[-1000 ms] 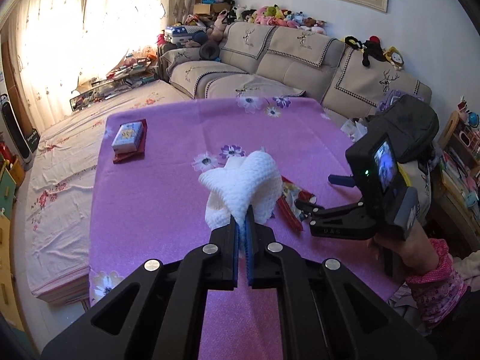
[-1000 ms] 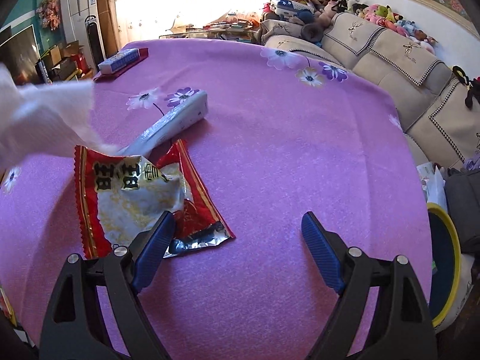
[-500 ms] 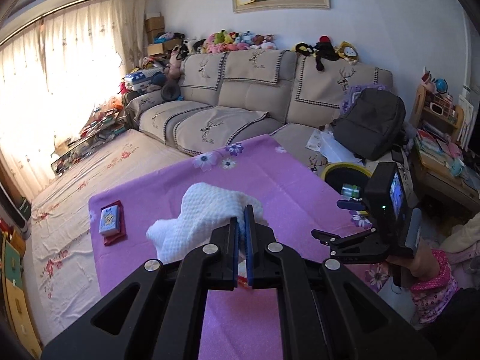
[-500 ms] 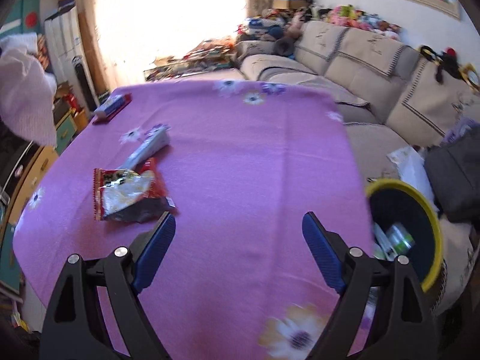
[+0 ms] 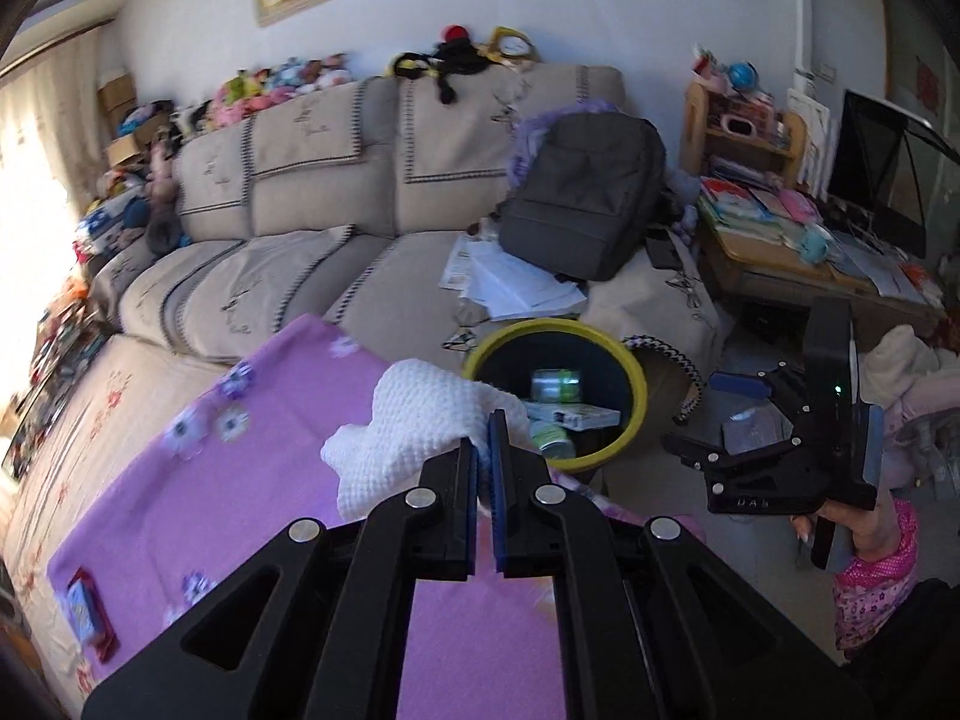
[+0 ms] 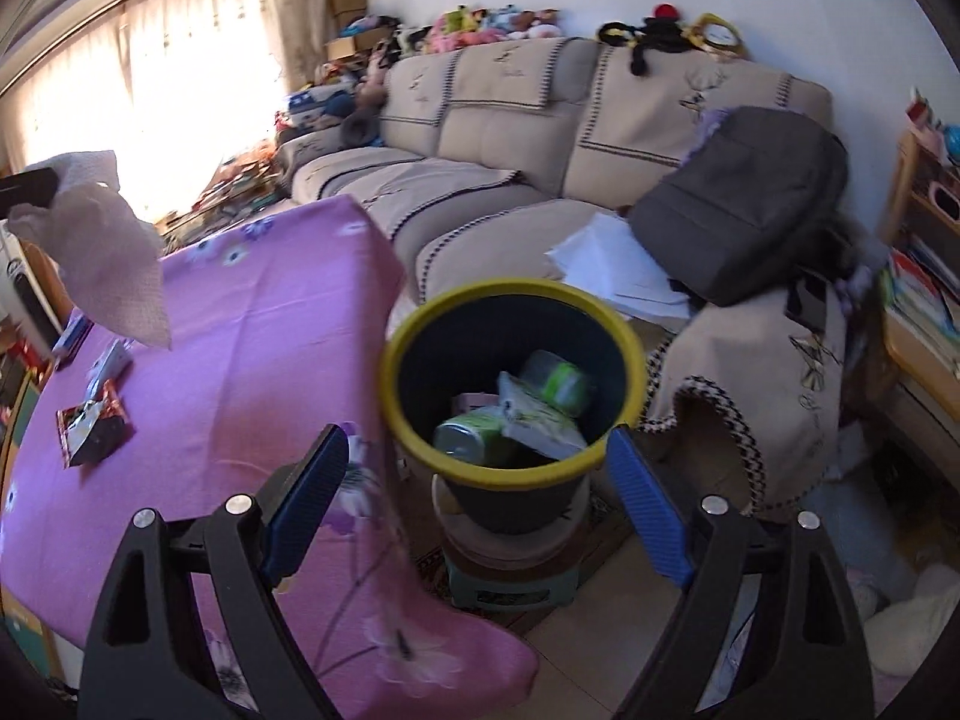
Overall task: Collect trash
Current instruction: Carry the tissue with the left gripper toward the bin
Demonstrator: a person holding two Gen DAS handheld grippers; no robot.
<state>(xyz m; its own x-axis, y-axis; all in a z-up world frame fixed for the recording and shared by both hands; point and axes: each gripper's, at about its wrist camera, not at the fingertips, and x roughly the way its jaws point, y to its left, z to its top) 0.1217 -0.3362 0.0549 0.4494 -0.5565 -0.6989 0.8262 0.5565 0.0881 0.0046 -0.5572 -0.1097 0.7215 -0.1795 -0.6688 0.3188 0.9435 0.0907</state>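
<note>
My left gripper (image 5: pixel 485 444) is shut on a crumpled white paper towel (image 5: pixel 414 426) and holds it in the air above the purple table's (image 5: pixel 270 480) right edge, short of the yellow-rimmed trash bin (image 5: pixel 636 372). The towel also shows at the upper left of the right wrist view (image 6: pixel 102 252). My right gripper (image 6: pixel 474 486) is open and empty, hovering in front of the bin (image 6: pixel 420 324), which holds cans and wrappers. A red snack wrapper (image 6: pixel 90 426) lies on the table (image 6: pixel 258 330) at the left. The right gripper also shows in the left wrist view (image 5: pixel 714 414).
A beige sofa (image 6: pixel 510 138) with a dark backpack (image 6: pixel 744 210) and loose papers (image 6: pixel 618 264) stands behind the bin. The bin sits on a small stool (image 6: pixel 510 582). A remote (image 6: pixel 111 363) lies near the wrapper. A cluttered shelf (image 5: pixel 768 192) is at the right.
Both grippers have swung right from the table toward the trash bin. The left one carried the paper towel up and over to the table's edge. The right gripper stayed open.
</note>
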